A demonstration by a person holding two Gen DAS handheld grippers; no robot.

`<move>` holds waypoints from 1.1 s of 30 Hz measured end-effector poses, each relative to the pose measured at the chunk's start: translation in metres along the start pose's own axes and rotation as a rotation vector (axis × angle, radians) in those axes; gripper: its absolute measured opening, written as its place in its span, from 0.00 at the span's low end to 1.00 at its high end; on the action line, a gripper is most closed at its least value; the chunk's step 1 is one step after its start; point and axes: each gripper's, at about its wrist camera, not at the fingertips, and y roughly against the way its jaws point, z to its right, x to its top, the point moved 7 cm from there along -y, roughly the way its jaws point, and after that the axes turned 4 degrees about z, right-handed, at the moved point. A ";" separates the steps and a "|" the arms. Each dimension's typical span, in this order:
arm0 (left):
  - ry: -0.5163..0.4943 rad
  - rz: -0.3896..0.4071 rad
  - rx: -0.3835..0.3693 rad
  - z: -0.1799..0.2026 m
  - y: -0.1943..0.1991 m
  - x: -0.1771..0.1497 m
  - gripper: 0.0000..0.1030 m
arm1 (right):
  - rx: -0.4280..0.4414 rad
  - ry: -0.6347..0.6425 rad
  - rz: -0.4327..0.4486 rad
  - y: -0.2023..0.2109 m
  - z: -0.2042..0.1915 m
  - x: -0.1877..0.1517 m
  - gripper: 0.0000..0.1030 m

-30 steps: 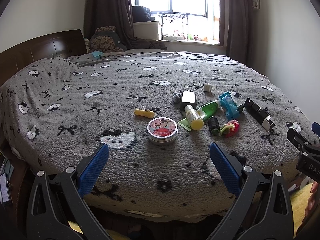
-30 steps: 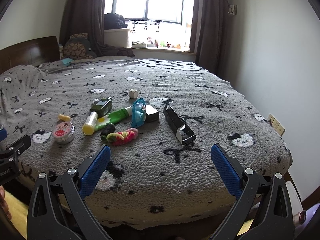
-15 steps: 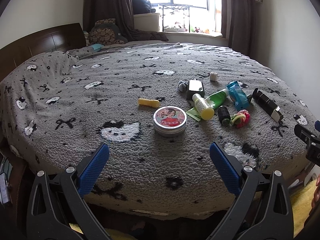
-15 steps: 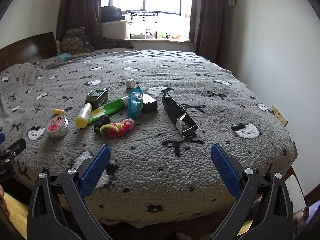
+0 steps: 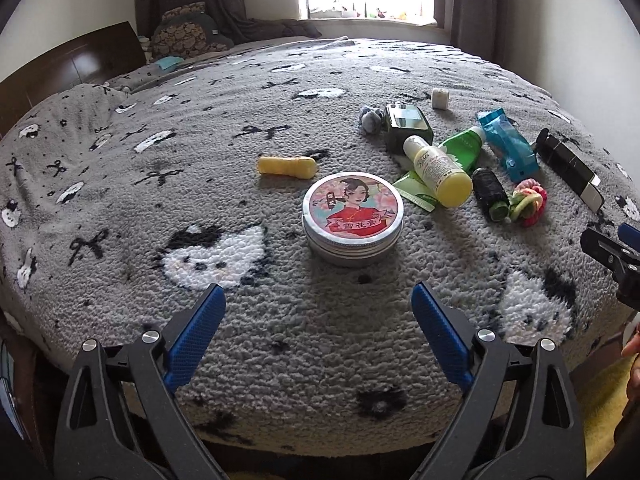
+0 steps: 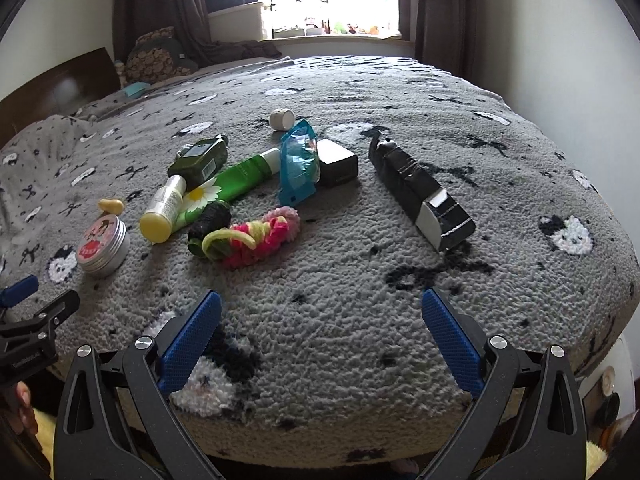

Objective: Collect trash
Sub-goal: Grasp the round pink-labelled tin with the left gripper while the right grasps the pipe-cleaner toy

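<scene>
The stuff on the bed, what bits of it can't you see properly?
- Green tube, left wrist view: its middle is hidden under the yellow-capped bottle.
- Small black box, right wrist view: partly behind the blue packet.
- Windowsill items, both views: too small, washed out by daylight.

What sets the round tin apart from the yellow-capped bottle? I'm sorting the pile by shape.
The tin is wide, flat and metal; the bottle is slim and pale with a yellow cap. The tin sits upright, its picture lid facing up; the bottle lies on its side across a green tube. The tin stands clear of the pile. Both rest on the blanket.
</scene>
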 end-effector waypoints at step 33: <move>0.022 -0.042 -0.131 0.019 -0.058 0.029 0.64 | 0.102 0.083 -0.043 -0.061 -0.038 0.014 0.71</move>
